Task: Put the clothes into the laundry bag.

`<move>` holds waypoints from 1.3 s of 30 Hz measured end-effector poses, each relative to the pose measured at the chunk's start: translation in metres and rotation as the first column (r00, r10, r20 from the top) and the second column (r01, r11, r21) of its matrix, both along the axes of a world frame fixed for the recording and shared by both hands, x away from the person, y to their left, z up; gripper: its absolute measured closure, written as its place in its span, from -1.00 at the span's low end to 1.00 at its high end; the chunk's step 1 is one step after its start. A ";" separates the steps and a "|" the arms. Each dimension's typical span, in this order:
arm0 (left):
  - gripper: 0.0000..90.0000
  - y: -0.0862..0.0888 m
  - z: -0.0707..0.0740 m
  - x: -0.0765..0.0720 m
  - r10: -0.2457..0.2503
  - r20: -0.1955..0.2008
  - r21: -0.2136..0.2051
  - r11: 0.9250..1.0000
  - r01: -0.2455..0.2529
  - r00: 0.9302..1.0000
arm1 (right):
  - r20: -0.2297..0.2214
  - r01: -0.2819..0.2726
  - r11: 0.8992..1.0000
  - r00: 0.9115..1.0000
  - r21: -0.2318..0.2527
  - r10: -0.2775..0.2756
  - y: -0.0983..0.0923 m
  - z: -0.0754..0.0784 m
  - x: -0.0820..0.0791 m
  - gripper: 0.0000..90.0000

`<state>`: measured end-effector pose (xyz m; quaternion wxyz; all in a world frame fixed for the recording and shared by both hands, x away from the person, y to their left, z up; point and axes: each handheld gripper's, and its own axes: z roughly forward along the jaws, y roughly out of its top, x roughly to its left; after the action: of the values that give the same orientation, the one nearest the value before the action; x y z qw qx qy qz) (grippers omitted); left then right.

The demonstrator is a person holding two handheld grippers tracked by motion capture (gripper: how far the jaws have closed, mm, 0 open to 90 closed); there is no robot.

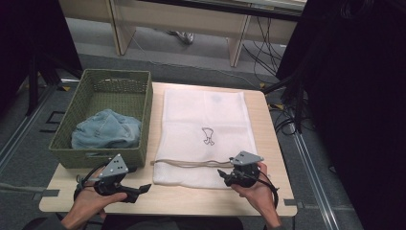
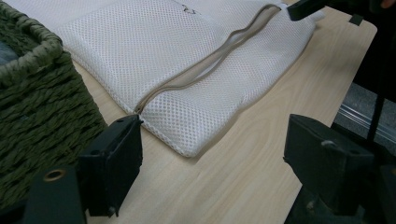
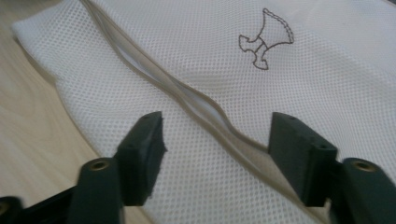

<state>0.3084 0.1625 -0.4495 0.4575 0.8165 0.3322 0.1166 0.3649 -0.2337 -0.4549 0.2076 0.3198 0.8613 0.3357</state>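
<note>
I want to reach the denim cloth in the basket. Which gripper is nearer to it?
Left. The left gripper sits just in front of the basket holding the denim cloth; the right gripper is over the mesh bag.

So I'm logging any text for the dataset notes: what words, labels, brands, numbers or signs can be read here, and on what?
No readable words, brands or numbers.
White mesh laundry bag: one dark outline emblem, a drawn figure, no letters.
Green woven basket and the blue denim garment in it: no label to be seen.
Left gripper and right gripper: no markings readable.
</note>
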 end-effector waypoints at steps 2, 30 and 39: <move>-0.58 0.001 0.000 0.002 -0.021 0.018 -0.014 1.000 0.021 1.000 | -0.017 -0.010 1.000 1.000 -0.022 0.010 0.004 -0.003 0.010 0.04; -0.57 0.003 0.001 0.004 -0.012 0.014 0.008 1.000 0.012 1.000 | -0.178 -0.197 0.970 0.969 -0.142 0.171 0.044 -0.038 0.077 0.65; -0.56 0.007 0.002 0.005 0.033 0.013 -0.024 0.999 -0.033 0.999 | -0.210 -0.145 0.983 0.970 -0.108 0.120 0.044 -0.037 0.072 0.94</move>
<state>0.3136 0.1695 -0.4473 0.4672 0.8048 0.3438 0.1256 0.4371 -0.1896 -0.4918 0.1150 0.2806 0.9165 0.2608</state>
